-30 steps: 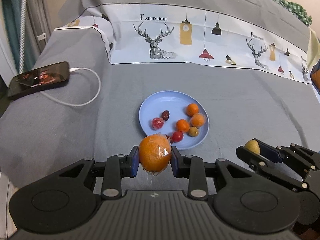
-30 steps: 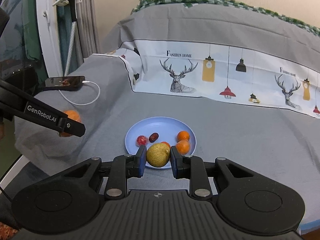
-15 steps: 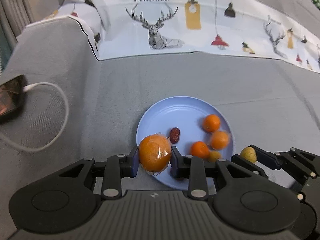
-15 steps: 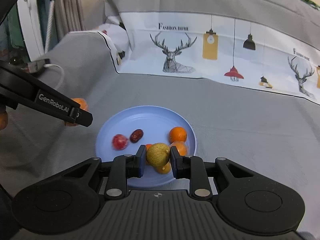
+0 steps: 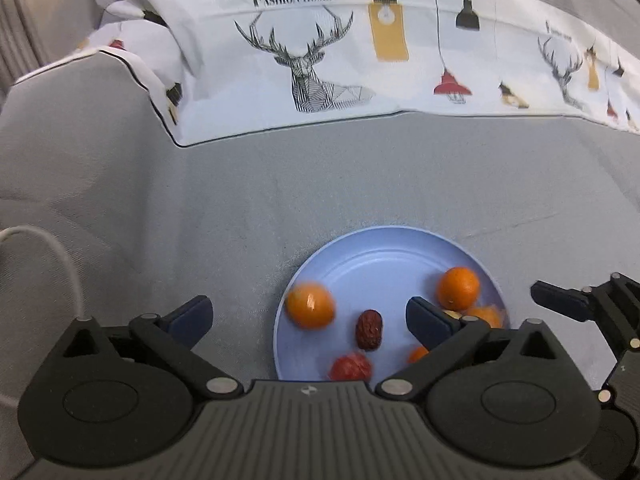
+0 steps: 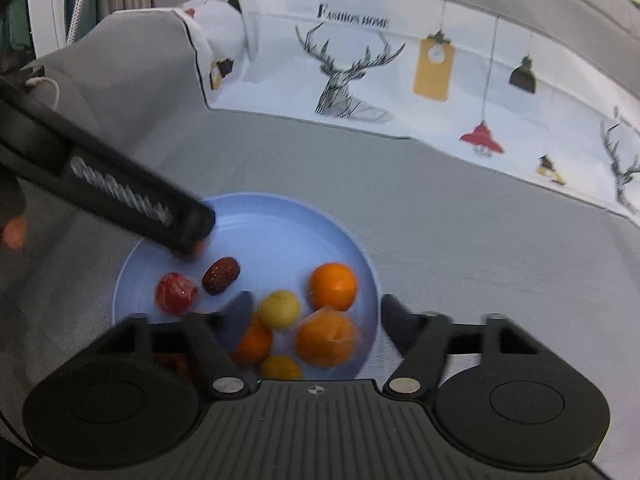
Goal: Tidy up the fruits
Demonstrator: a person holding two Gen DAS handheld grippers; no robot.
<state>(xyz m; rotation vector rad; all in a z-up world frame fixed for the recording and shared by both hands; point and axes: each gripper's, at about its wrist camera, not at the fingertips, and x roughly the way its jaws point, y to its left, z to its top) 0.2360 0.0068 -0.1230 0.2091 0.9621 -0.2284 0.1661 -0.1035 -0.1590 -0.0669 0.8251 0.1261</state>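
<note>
A light blue plate point(image 5: 384, 256) point(image 6: 280, 224) lies on the grey cover and holds several fruits. My left gripper point(image 5: 308, 316) is open above the plate's left side; a wrapped orange point(image 5: 311, 306), blurred by motion, sits between its fingers on the plate. A dark red date point(image 5: 369, 329) point(image 6: 221, 275) and a red fruit point(image 5: 351, 367) point(image 6: 176, 293) lie near it. My right gripper point(image 6: 316, 314) is open over the plate's near edge, with a yellow-green fruit point(image 6: 280, 309) below it among oranges point(image 6: 333, 286). The left gripper's finger point(image 6: 120, 196) crosses the right wrist view.
A white printed cloth with deer and lamps point(image 5: 360, 60) point(image 6: 400, 72) runs across the back. A white cable point(image 5: 48, 256) lies at the left. The right gripper's fingers point(image 5: 580, 304) show at the right edge of the left wrist view.
Both grippers moved forward over the plate and opened. The wrapped orange left the left gripper and the yellow-green fruit left the right gripper; both now lie on the plate.
</note>
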